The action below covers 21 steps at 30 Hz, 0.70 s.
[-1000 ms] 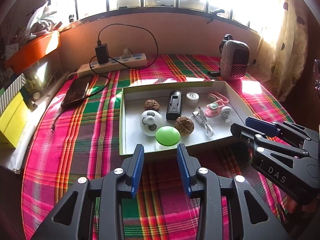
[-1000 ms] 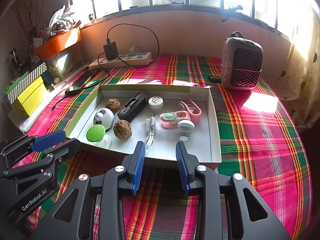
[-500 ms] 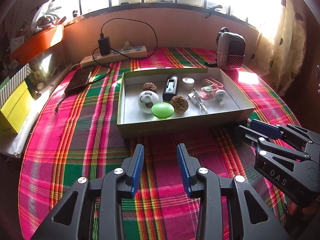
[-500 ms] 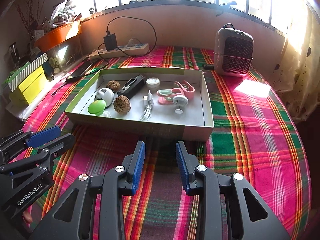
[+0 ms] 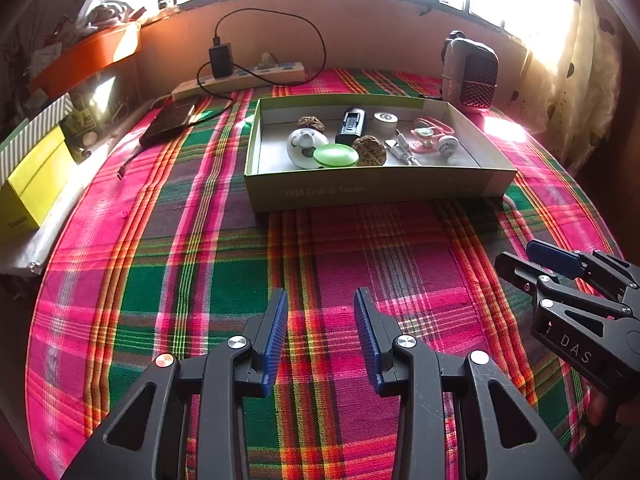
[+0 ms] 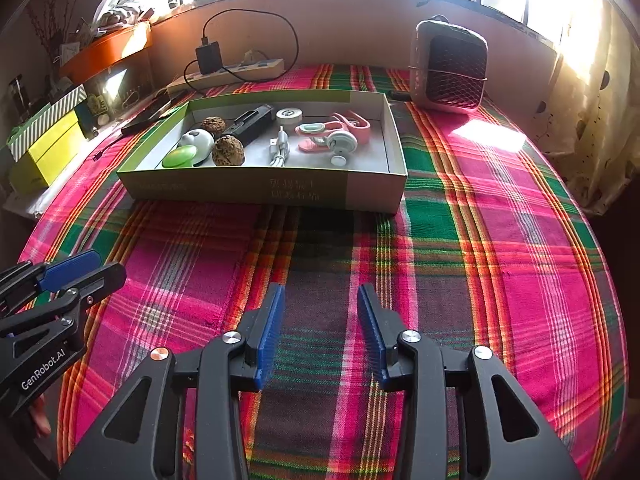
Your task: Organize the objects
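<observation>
While both grippers hover over the plaid surface (image 5: 224, 264), the left gripper (image 5: 321, 300) and right gripper (image 6: 321, 294) have jaws standing wide, holding nothing. At twelve o'clock sits the green box (image 6: 256, 188), well apart, holding two walnuts, a green disc (image 6: 178, 157), a cable and pink gadgets. A heater (image 6: 450, 70) stands at one o'clock.

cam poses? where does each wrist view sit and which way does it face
Left wrist: on the left gripper, low over the plaid cloth, facing the tray and window; right gripper shows at its right edge.
Right wrist: on the right gripper, same heading; left gripper shows at its left edge.
Shared: tray, heater, power strip.
</observation>
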Available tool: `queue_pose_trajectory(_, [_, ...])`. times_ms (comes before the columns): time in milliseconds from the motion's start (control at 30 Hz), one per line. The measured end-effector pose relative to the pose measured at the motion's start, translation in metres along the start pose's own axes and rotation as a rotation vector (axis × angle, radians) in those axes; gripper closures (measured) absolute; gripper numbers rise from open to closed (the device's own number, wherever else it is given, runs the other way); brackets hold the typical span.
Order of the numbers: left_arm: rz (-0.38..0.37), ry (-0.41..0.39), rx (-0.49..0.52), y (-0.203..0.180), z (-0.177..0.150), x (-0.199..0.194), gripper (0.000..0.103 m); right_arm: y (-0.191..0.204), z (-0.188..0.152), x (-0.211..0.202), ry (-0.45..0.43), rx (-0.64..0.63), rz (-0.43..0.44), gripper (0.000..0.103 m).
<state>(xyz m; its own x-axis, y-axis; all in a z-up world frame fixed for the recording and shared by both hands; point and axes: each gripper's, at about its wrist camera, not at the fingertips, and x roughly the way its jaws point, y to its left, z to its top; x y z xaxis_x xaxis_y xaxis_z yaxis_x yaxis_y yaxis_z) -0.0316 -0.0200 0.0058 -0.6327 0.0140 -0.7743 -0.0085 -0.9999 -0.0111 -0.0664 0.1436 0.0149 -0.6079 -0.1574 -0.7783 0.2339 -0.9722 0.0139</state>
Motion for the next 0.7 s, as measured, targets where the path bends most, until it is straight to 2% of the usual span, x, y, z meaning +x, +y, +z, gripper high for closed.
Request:
queue_pose_trajectory(133, [-0.003, 0.021, 0.012, -0.004, -0.007, 0.003, 0.071, -0.002, -0.008, -0.004, 0.004, 0.001, -0.014, 0.058])
queue_pose_trajectory(433, [0.021, -0.006, 0.0, -0.009, -0.015, -0.002, 0.071, -0.006, -0.019, -0.011, 0.004, 0.009, -0.033, 0.058])
queue_pose_trajectory(533, [0.029, -0.011, -0.017, -0.009, -0.016, -0.003, 0.071, -0.007, -0.023, -0.014, 0.004, 0.009, -0.044, 0.052])
queue_pose_trajectory(700, [0.041, -0.014, -0.027, -0.01, -0.019, -0.004, 0.07, -0.01, -0.027, -0.017, 0.006, 0.017, -0.046, 0.049])
